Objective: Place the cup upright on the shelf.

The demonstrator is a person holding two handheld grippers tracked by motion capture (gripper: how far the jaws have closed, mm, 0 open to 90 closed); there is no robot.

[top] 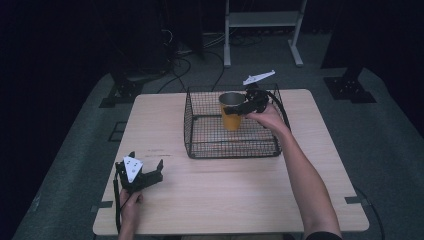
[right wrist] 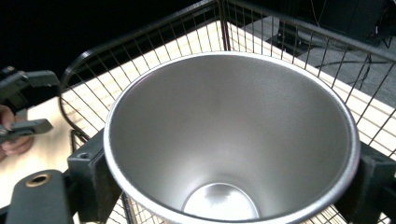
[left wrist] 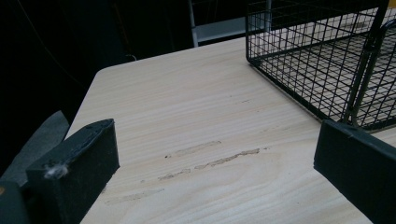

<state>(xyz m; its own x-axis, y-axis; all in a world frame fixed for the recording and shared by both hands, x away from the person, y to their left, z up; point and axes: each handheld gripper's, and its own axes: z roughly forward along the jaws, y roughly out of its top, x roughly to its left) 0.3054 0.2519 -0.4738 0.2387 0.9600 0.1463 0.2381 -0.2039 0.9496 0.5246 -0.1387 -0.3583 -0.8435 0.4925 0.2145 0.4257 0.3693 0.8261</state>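
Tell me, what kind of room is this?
Probably a lab or recording studio, not a home. Black curtains hang all around, loose cables trail over the grey floor, and a bare wooden table holds just a wire basket and a cup.

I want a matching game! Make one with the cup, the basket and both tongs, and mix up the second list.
Things:
1. cup
2. wire basket
3. left tongs
4. right tongs

Descriptions:
A. black mesh, standing on the table
B. open, near the table's front left corner
C. orange outside, shiny metal inside
D. shut on the cup's rim, over the basket

Pairs: 1-C, 2-A, 3-B, 4-D
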